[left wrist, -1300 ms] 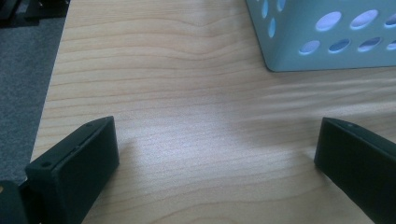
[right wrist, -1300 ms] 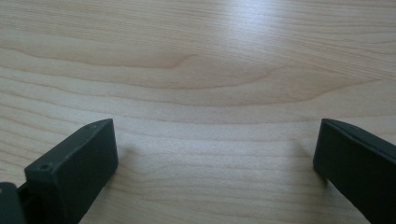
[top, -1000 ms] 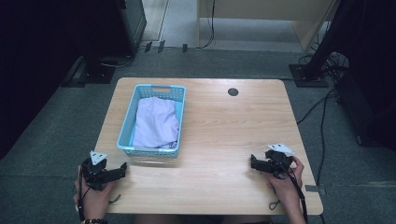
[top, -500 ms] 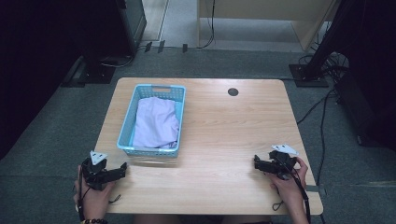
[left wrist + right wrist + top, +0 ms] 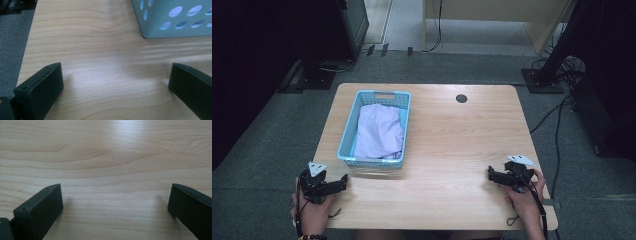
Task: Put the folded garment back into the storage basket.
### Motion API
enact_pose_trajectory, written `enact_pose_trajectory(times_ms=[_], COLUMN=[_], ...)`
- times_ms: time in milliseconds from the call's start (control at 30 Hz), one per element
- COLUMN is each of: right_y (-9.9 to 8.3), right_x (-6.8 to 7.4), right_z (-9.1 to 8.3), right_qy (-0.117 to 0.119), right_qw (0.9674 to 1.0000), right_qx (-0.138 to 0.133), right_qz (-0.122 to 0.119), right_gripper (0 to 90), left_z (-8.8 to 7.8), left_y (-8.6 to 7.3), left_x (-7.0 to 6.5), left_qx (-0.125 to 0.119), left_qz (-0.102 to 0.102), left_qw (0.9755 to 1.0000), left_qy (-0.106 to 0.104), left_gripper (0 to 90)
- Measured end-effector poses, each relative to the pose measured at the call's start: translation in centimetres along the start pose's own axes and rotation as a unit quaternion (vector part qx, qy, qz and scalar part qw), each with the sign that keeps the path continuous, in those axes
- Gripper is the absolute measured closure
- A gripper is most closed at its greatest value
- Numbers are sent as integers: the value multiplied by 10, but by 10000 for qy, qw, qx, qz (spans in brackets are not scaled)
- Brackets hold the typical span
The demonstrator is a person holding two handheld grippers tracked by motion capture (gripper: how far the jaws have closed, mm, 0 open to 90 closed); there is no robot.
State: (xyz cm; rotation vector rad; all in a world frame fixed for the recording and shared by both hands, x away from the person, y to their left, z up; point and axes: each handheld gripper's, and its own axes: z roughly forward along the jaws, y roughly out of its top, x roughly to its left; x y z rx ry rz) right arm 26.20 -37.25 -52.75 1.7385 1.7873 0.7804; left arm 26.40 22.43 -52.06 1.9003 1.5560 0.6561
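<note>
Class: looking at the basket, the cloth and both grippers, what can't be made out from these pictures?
- Cloth: its kind and underside, hidden by its own folds and the basket walls, high view.
- Basket: cut off by the frame's top and right edges, left gripper view.
- Left gripper and right gripper: too small to show jaw detail, high view.

Right claw [image 5: 490,174] drifted slightly nearer table edge (claw spread).

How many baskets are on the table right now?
1: the blue basket stands on the left half of the table, holding a pale folded cloth. Nothing suggests another is hidden.
</note>
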Motion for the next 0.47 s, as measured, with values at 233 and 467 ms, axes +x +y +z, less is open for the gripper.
enact_pose_trajectory(times_ms=[233,467], right_y=[0,0], right_x=[-5,-8], right_z=[0,-1], right_qy=[-28,-50], right_qw=[10000,10000], right_qx=[1,0], right_qz=[27,41], right_gripper=[0,0], left_z=[0,0], left_y=[0,0], left_x=[0,0], left_qx=[0,1], left_qz=[0,-1], left_qw=[10000,10000], left_qy=[1,1], left_gripper=[0,0])
